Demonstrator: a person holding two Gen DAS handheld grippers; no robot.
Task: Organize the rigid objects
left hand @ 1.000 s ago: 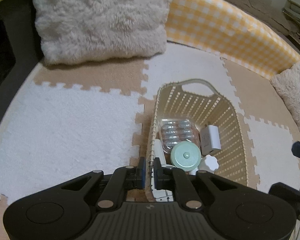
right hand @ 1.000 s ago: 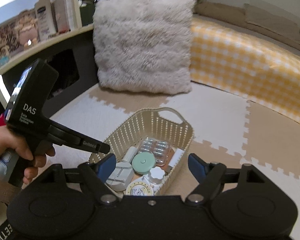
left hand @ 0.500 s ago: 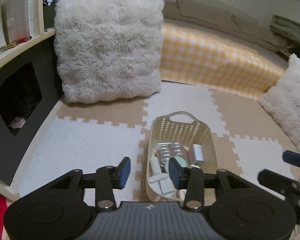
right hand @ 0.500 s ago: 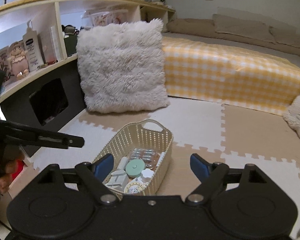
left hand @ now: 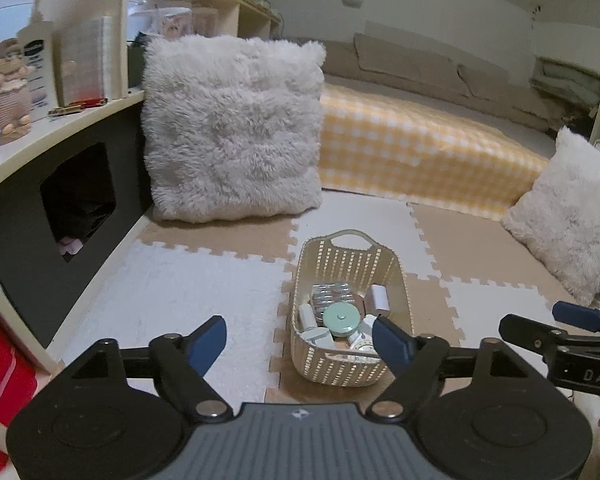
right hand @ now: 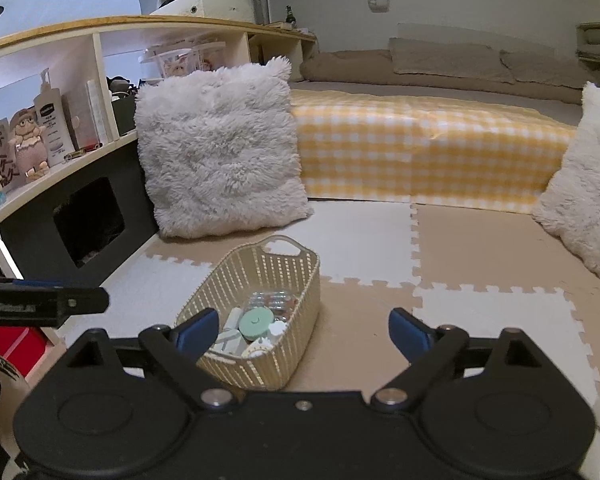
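Basket (left hand: 342, 368) of cream slotted plastic sits on the foam puzzle mat (left hand: 172, 292), ahead of and below both tools, touching neither. Inside it lie small rigid items: a mint-green round lid (left hand: 341, 317), a clear blister tray (left hand: 332, 293) behind it, a white charger block (left hand: 379, 298) toward the right wall, and a few white pieces at the near end that are too small to identify.

In the left wrist view the left gripper (left hand: 300, 340) has its blue-padded fingers (left hand: 208, 340) spread wide with nothing between them; its jaws have just been opening. The right pad overlaps the basket's near right corner in the picture, yet the basket lies lower on the floor. The right gripper (right hand: 302, 330) has likewise just been widening and holds nothing, its left pad appearing in front of the basket's near left corner.

Behind the basket a fluffy white cushion (left hand: 232, 128) leans against a dark shelf unit (left hand: 28, 216), beside a yellow checked mattress edge (left hand: 412, 148). A second fluffy cushion (left hand: 568, 216) rests at the far right. A lotion bottle (right hand: 52, 124) and a small doll figure (right hand: 28, 140) stand on the shelf. Nothing lies on the mat between the fingers and the basket
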